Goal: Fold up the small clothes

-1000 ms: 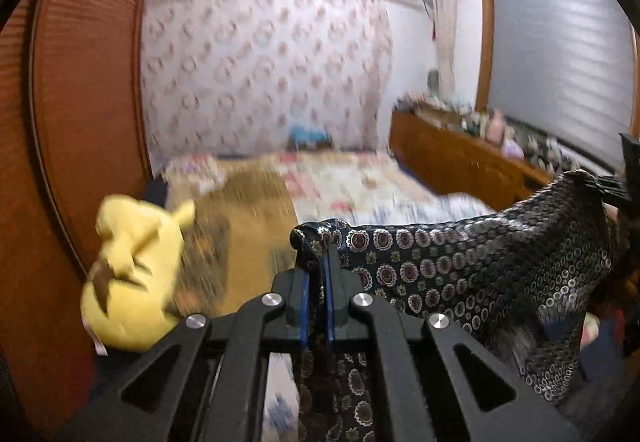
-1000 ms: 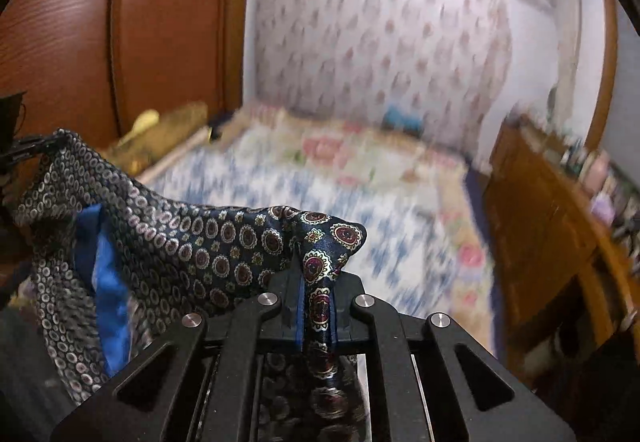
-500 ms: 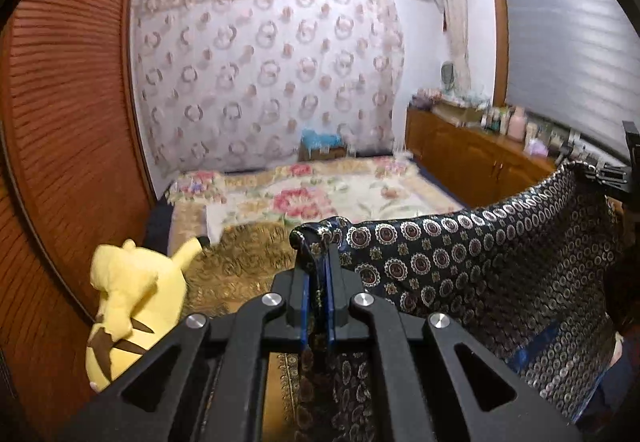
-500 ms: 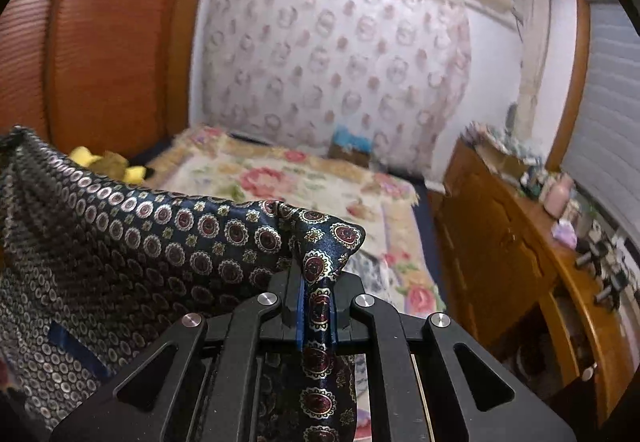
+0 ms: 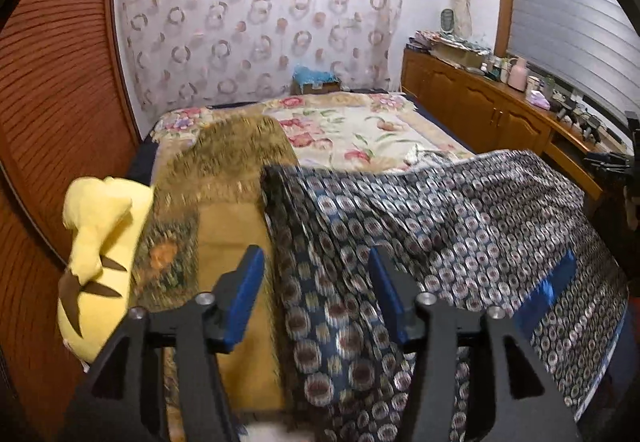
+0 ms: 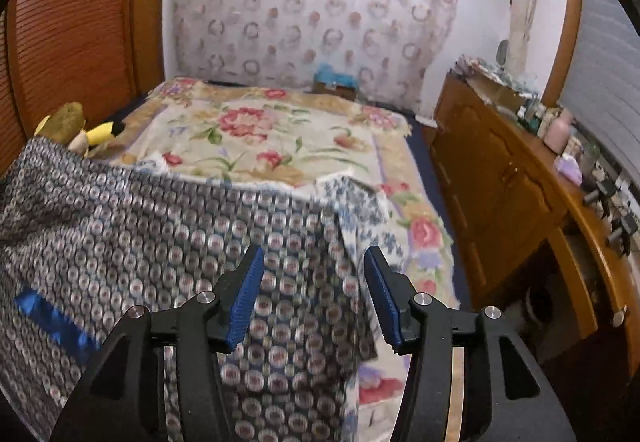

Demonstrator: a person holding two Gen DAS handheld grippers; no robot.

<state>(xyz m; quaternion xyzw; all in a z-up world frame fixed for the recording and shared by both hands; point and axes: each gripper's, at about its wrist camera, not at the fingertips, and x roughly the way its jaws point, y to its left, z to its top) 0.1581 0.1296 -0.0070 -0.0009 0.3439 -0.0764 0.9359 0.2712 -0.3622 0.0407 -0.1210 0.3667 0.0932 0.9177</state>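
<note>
Navy silk-like cloth printed all over with small round medallions, the garment (image 5: pixel 460 234) lies spread and rumpled across the near end of the bed (image 5: pixel 360 130), one blue strip (a lining or label, hard to tell) showing near its edge, and part of it blurred. Both tools stand wide with nothing between their blue pads: the left tool (image 5: pixel 316 294) hovers over the garment's bunched left edge beside a yellow plush toy (image 5: pixel 96 242), while the right tool (image 6: pixel 314 292) hangs above its right corner, near the floral bedspread (image 6: pixel 280 138).
</note>
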